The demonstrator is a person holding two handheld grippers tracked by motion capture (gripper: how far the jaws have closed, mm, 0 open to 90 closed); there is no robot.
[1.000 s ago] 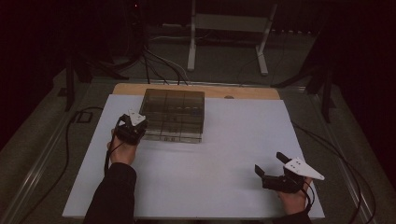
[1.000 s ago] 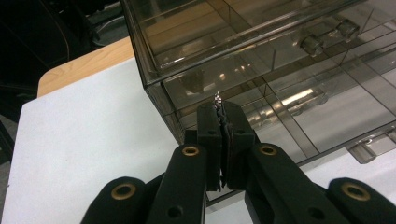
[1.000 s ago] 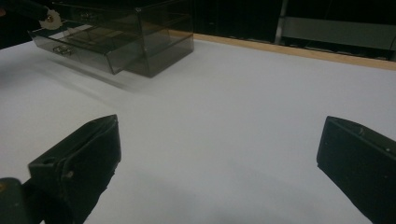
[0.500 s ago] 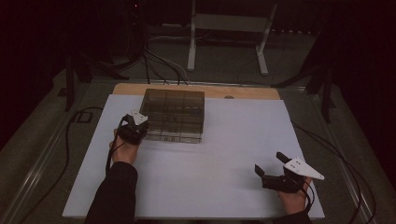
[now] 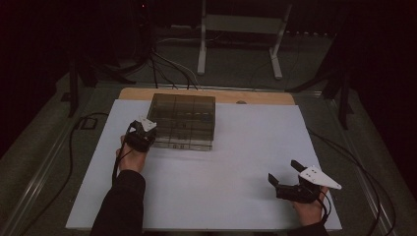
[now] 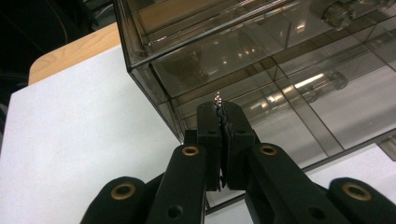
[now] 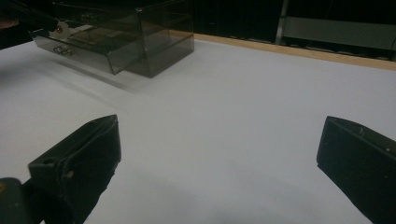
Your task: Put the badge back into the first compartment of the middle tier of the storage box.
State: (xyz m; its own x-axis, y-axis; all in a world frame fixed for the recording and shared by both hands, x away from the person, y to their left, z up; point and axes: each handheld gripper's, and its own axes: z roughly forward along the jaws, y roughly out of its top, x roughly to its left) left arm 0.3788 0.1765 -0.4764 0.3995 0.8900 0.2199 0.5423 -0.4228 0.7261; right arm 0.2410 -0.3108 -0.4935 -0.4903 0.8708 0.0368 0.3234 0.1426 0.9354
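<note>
No writing or brand mark can be read on anything here.

The left tool [image 6: 219, 112] has its two matte black jaws pressed together, and a tiny bright metal bit [image 6: 217, 98] pokes out above their tips; what it is cannot be told. Brass-coloured rivets dot the tool's black plastic links. Directly ahead of this tool, and touching or nearly so, stands the smoky transparent plastic drawer box [image 5: 184, 120], a flat rectangular cabinet with sharp edges, thin glossy walls and inner dividers that split it into compartments. One drawer [image 6: 261, 116] juts out toward the tool, and the closed tips sit at its front left corner.

The right tool [image 5: 286, 172] stands wide, nothing between its blocky, dull black jaws; a white three-cornered plate tops it. The box lies well away from it, ahead and to its left.

Both rest over a smooth white sheet [image 5: 236, 162] covering the desk, whose pale wooden edge [image 5: 255, 97] shows beyond the box.
</note>
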